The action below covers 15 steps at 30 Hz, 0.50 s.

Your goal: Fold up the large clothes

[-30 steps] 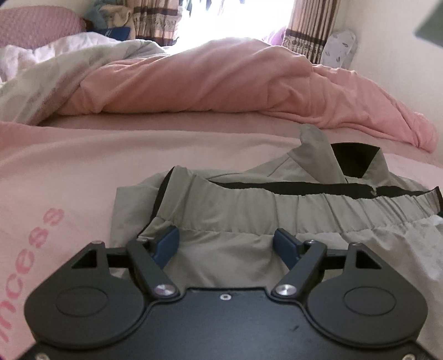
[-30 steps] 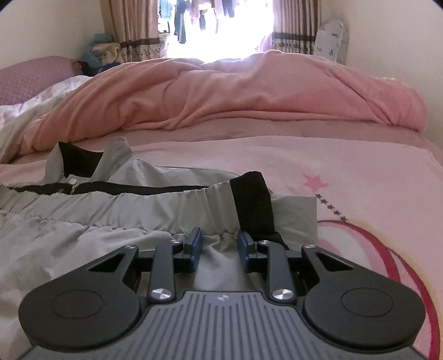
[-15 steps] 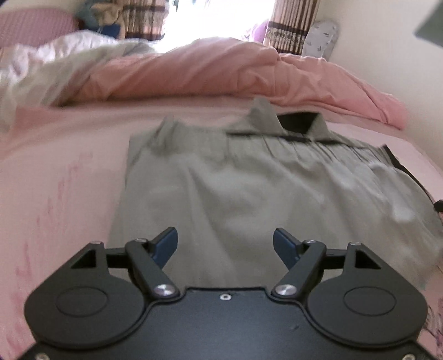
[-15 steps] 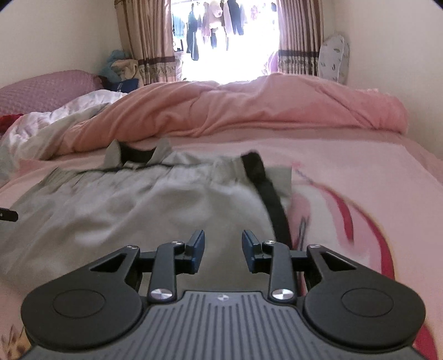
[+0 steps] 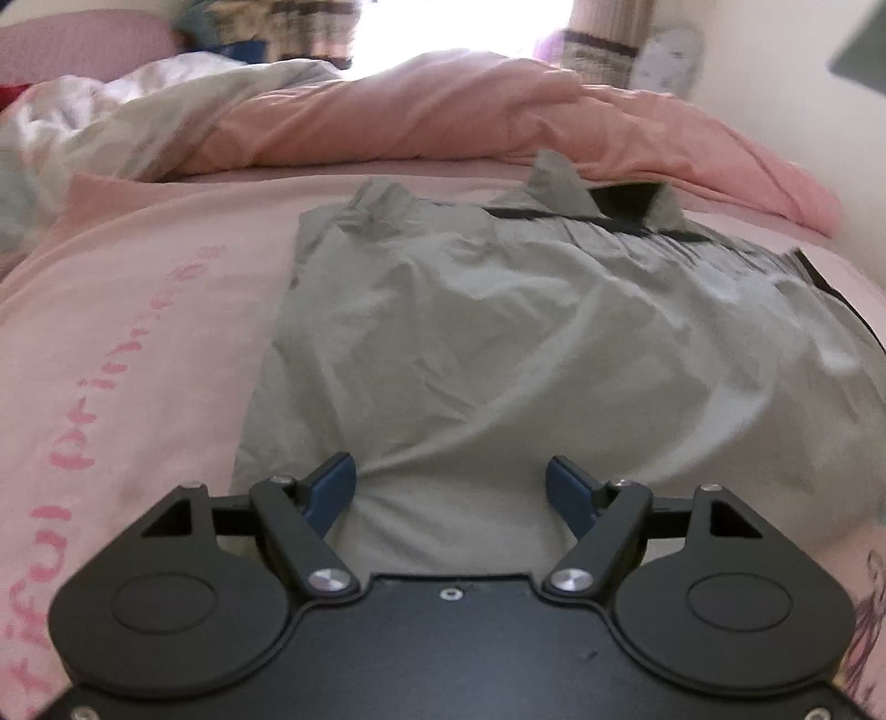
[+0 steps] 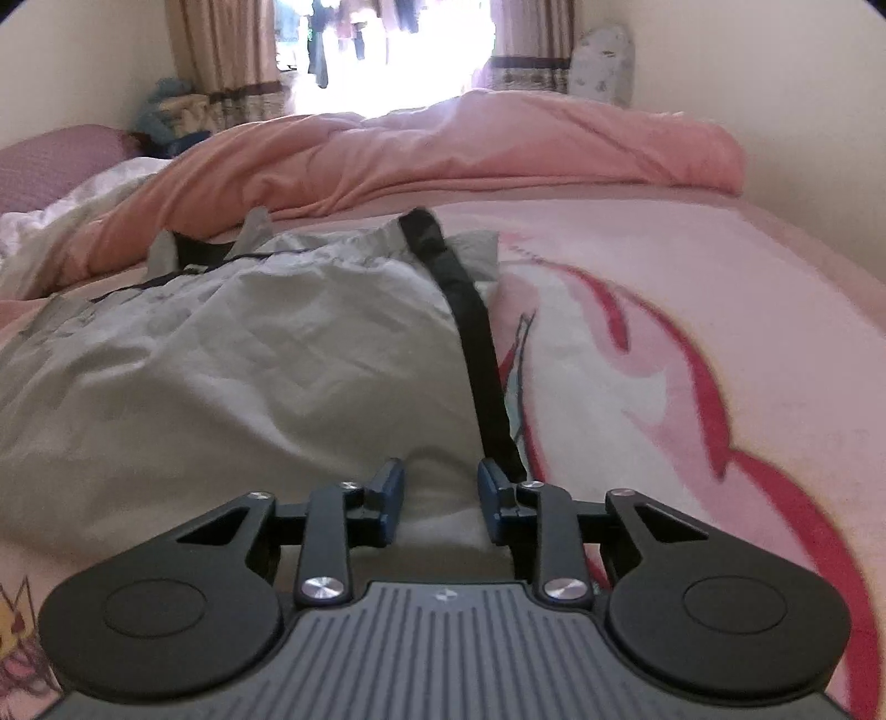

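Sunlight is pouring through the curtained window (image 6: 387,50) beyond a bed where a pink printed sheet (image 5: 138,343) is spreading under everything and a rumpled pink duvet (image 6: 470,149) is bunching along the far side. Lying flat on that sheet is a grey garment (image 5: 526,343) with black trim (image 6: 476,343). At its left part, the left gripper (image 5: 449,482) is standing wide, fabric lying between its fingers, none pinched. At the trimmed right edge, the right gripper (image 6: 440,487) has just been narrowing, cloth between its half-parted pads, unclamped.
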### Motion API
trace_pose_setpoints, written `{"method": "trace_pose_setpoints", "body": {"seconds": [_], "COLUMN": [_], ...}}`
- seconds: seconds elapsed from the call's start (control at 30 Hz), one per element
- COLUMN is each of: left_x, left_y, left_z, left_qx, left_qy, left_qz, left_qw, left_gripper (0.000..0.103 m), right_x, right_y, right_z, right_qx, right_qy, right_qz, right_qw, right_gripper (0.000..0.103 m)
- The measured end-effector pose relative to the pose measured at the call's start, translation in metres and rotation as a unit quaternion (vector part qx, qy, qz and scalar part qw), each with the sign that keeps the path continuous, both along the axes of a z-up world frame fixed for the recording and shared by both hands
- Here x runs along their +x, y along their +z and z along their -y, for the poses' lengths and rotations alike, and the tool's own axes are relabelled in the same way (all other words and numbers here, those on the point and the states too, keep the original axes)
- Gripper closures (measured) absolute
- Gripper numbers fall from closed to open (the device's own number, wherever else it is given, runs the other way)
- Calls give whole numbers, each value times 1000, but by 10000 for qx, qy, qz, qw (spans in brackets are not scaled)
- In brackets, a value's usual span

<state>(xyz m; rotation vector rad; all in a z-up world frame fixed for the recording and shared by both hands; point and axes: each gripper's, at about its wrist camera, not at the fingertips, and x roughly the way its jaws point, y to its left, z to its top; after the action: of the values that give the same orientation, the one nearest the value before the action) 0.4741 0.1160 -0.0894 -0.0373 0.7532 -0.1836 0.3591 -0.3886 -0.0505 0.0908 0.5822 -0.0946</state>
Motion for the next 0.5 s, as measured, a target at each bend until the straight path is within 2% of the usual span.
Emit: {"method": "trace_pose_setpoints", "body": {"seconds": [0.1, 0.2, 0.27, 0.37, 0.43, 0.47, 0.5], "left_x": [-9, -11, -10, -1, 5, 7, 7], "left_y": [23, 37, 38, 26, 13, 8, 4], "left_z": [18, 58, 84, 112, 122, 121, 117], "left_qx": [-331, -474, -399, -301, -115, -121, -187], "left_qy": [-152, -608, -828, -1003, -950, -936, -936], "left_qz": [288, 452, 476, 300, 148, 99, 89], "left_qw": [9989, 9960, 9946, 9940, 9953, 9955, 9954], "left_gripper": [28, 27, 27, 27, 24, 24, 24], "right_x": [-4, 9, 20, 37, 45, 45, 42], "right_y": [25, 38, 36, 20, 5, 1, -1], "right_z": [-33, -75, -99, -124, -129, -127, -122], "right_qx": [295, 598, 696, 712, 553, 462, 405], "right_qy": [485, 1111, 1349, 1501, 1418, 1364, 1300], "right_qz": [586, 727, 696, 429, 240, 231, 256], "right_qw": [9967, 9893, 9860, 9852, 9881, 9893, 9904], "right_gripper": [70, 70, 70, 74, 75, 82, 83]}}
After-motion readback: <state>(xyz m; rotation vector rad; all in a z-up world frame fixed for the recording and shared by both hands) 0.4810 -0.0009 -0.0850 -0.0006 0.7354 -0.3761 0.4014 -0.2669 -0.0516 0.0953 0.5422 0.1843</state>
